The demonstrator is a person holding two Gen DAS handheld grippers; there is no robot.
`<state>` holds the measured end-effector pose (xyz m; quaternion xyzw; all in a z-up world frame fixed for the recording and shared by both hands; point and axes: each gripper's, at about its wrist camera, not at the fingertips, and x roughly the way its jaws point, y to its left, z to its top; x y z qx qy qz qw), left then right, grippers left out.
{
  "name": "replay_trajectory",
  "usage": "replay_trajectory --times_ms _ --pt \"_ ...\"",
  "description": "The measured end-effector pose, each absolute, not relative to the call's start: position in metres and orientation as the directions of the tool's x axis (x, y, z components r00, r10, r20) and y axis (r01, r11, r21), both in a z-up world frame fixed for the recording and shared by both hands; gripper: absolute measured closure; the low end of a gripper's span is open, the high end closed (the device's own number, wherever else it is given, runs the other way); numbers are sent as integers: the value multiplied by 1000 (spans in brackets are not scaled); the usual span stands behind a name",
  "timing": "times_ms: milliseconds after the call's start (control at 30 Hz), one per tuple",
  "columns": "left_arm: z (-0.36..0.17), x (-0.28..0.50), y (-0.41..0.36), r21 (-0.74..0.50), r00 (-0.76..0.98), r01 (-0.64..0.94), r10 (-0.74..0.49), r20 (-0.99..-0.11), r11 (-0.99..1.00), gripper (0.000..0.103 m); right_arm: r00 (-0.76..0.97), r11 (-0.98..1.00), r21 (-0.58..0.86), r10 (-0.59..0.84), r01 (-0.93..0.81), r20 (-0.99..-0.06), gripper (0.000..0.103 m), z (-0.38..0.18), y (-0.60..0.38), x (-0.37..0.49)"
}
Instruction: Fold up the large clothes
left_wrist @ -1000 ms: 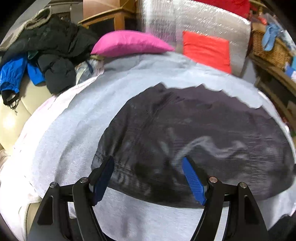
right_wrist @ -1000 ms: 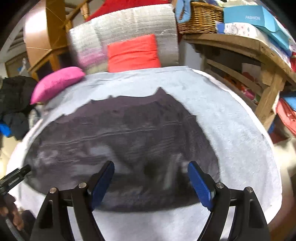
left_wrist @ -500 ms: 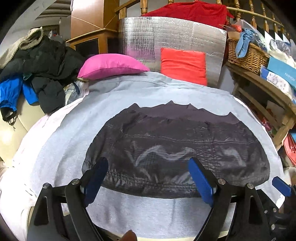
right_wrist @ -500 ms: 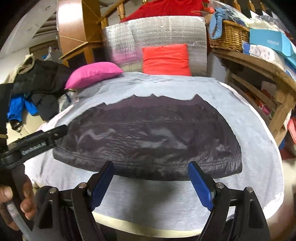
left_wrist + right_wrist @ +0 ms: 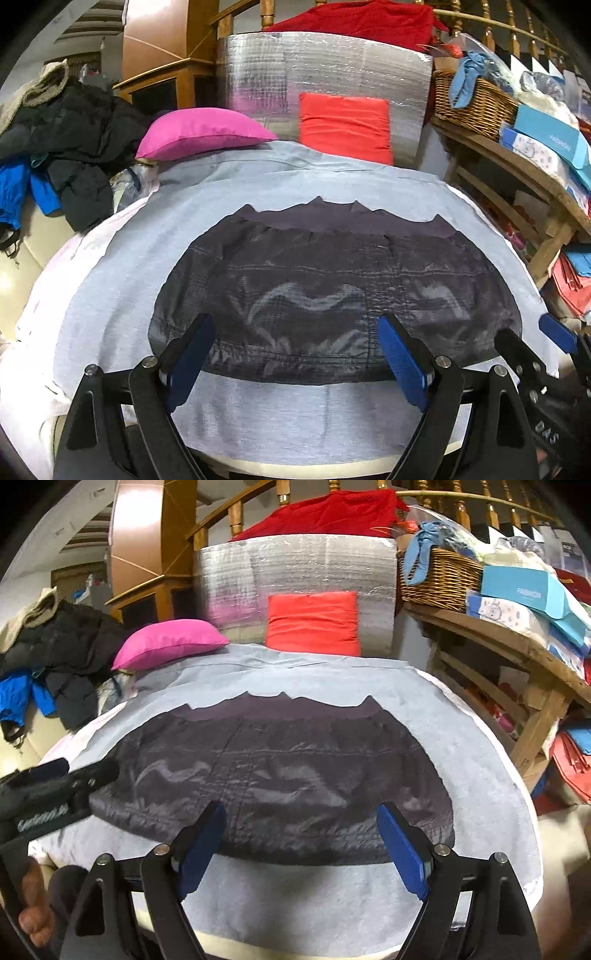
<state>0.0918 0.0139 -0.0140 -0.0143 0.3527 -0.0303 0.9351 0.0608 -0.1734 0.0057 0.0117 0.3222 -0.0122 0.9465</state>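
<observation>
A silver foil-covered panel (image 5: 325, 85) is propped behind the bed. A wooden cabinet (image 5: 159, 55) is seen to its left, a wooden shelf (image 5: 517, 162) to its right, a stair railing (image 5: 491, 29) above.

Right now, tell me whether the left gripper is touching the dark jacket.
Apart. In the left wrist view the left gripper is open and held back from the dark jacket, nothing between its pads; the right wrist view shows it hovering off the jacket's edge.
</observation>
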Motion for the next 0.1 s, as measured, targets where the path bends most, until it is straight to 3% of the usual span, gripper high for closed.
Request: replay_trajectory --times_ms 100 --pt "-15 93 10 -37 745 56 -66 -664 998 14 791 999 14 -22 38 -612 17 4 -176 64"
